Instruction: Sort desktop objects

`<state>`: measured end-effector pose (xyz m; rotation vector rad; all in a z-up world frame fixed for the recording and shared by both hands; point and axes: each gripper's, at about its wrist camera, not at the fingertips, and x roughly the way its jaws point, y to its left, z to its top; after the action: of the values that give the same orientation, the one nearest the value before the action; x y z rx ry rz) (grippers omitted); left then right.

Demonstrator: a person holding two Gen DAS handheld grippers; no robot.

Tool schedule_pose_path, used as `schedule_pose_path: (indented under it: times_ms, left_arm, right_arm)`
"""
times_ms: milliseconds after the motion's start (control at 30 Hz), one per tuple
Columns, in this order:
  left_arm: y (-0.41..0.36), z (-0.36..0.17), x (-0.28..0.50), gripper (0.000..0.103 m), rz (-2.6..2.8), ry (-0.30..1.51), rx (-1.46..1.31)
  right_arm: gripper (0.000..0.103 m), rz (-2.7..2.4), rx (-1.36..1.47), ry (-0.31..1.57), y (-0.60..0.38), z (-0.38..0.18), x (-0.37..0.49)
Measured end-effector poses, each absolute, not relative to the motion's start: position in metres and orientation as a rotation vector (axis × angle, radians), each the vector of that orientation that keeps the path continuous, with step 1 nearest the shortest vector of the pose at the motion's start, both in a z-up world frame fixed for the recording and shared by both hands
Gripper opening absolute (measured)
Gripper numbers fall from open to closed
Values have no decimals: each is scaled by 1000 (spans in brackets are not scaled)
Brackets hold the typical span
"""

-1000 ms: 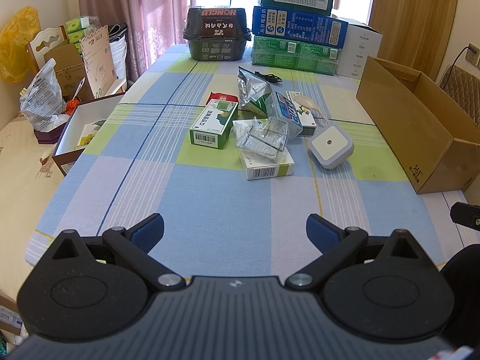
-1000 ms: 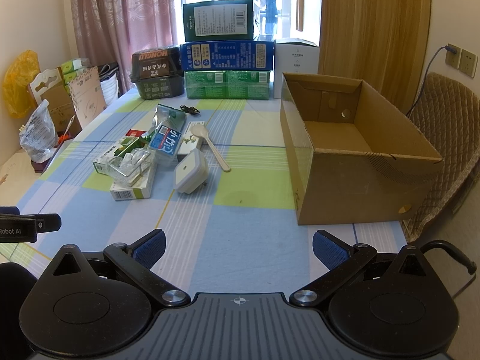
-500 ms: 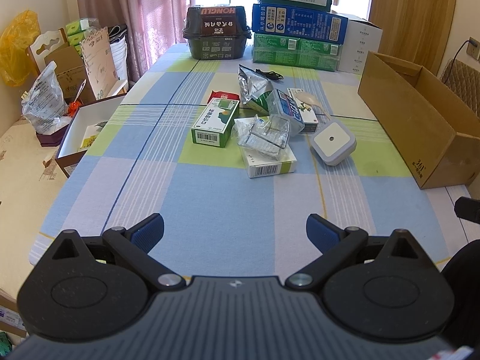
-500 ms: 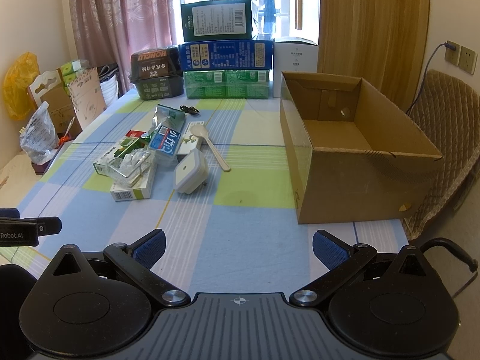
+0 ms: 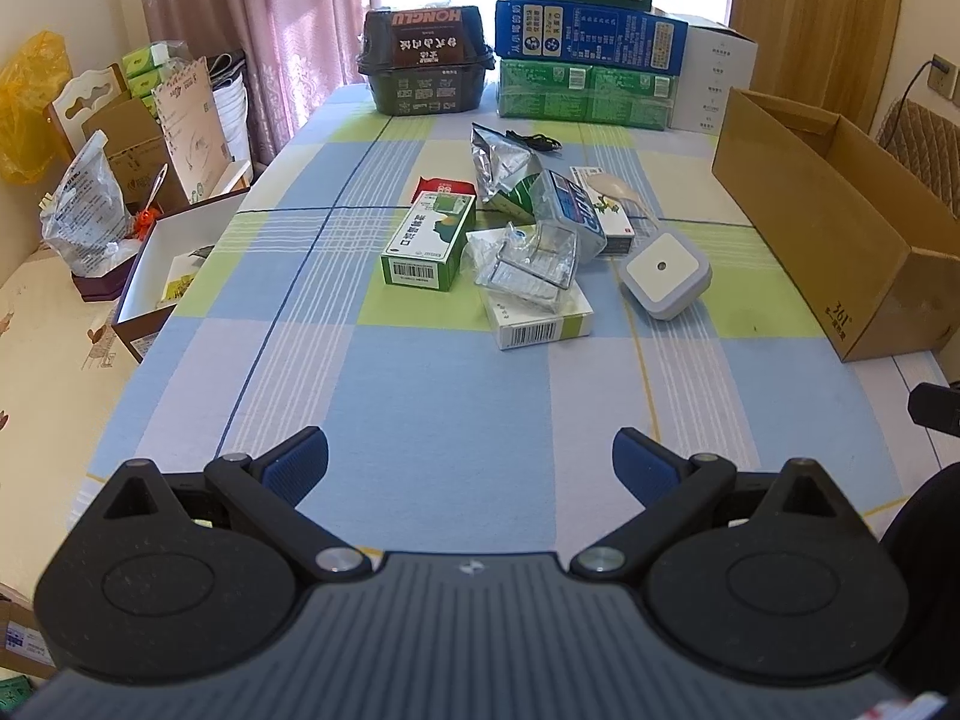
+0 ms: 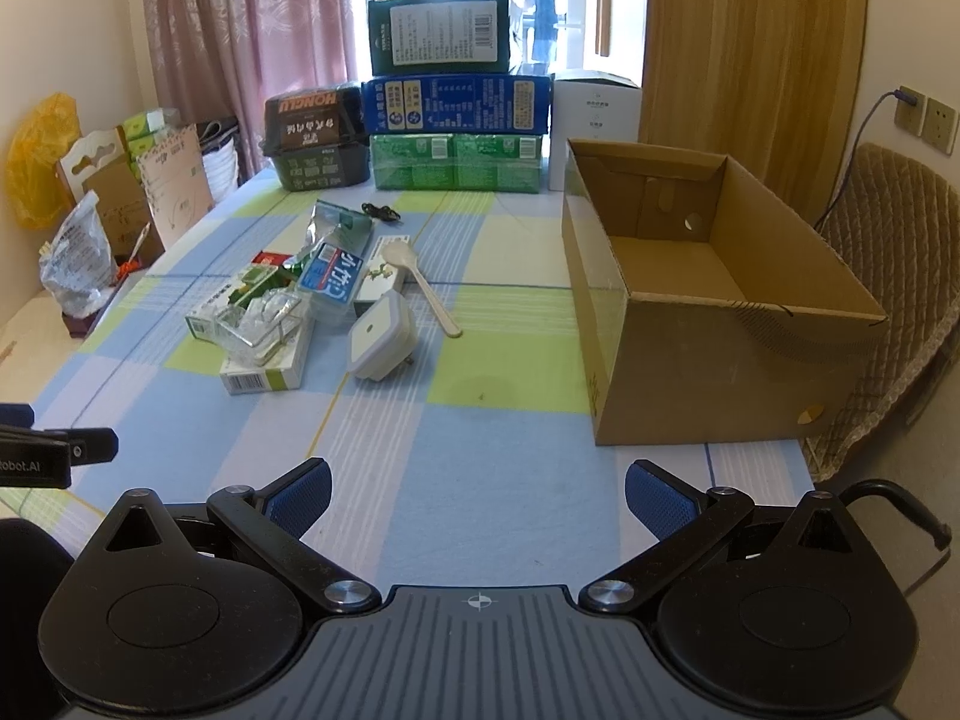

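**Both tongs edge in, nothing picked up yet**

Left wrist view: the left tongs (image 5: pixel 471 459) hang above the near tabletop (image 5: pixel 432 396), spread wide with nothing between the blue pads (image 5: pixel 297 463). Compared with a second ago the clutter sits a little lower and nearer in this view, so the tongs have crept forward and tipped slightly; no object has shifted. The pile lies mid-table: a green box (image 5: pixel 429 240) on the left, a clear plastic pack (image 5: pixel 528 261) resting on a white box (image 5: pixel 540 321), and a white plug (image 5: pixel 663 270) on the right of the group. A foil bag (image 5: pixel 498 165) and a blue-labelled pack (image 5: pixel 567 210) sit just behind. The open carton (image 5: pixel 840 252) stands at the right edge, well apart from the pile.

Right wrist view: the right tongs (image 6: pixel 477 501) are likewise fully spread and empty over the near tabletop, hardly moved from half a second ago. The carton (image 6: pixel 690 372) is right of centre and looks empty. The plug (image 6: pixel 381 336) is the pile item nearest to it, with a spoon (image 6: pixel 423 288) just behind.

Sorting has not begun, by my reading: every item is on the cloth and the approach is only starting. The plug or white box look the easiest first reach.
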<state>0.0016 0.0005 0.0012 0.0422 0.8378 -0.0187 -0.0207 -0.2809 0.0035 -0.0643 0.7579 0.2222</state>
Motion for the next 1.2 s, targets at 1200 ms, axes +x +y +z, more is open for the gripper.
schedule_pose_path:
  times_ms: [1200]
  left_arm:
    - [-1, -59, 126, 95, -223, 671, 324]
  right_arm:
    - [101, 489, -396, 628, -195, -78, 119]
